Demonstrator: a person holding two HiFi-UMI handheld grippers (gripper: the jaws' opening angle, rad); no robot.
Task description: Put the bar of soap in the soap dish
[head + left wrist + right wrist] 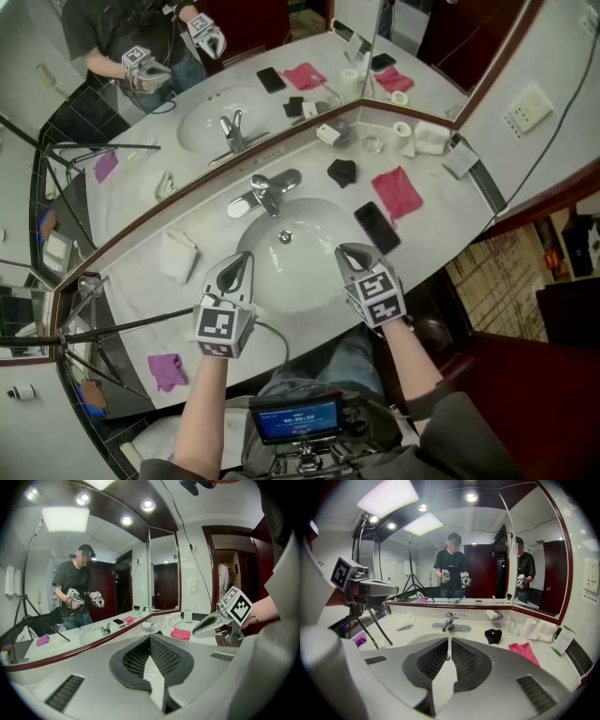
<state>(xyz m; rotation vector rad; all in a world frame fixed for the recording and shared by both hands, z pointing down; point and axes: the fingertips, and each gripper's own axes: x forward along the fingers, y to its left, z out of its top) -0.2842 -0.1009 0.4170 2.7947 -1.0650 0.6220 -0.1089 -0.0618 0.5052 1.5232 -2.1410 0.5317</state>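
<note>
A white bar of soap (pixel 328 134) lies on a small metal soap dish (pixel 498 616) at the foot of the mirror, right of the faucet. It also shows in the right gripper view as the white soap (pixel 491 614). My left gripper (pixel 242 262) hovers over the sink's front left rim, shut, with nothing in it. My right gripper (pixel 349 251) hovers over the front right rim, also shut and empty. Both point toward the mirror, well short of the soap. In their own views the left gripper (pixel 150 637) and the right gripper (pixel 449 639) show meshed pads nearly together.
Faucet (pixel 267 190) stands behind the basin (pixel 305 286). A black phone (pixel 377 227), pink cloth (pixel 397 192) and black item (pixel 342 172) lie to the right. A white folded cloth (pixel 178 255) and purple cloth (pixel 167 370) lie left, by a tripod leg (pixel 131 325). Rolled towels (pixel 431 136) sit in the far corner.
</note>
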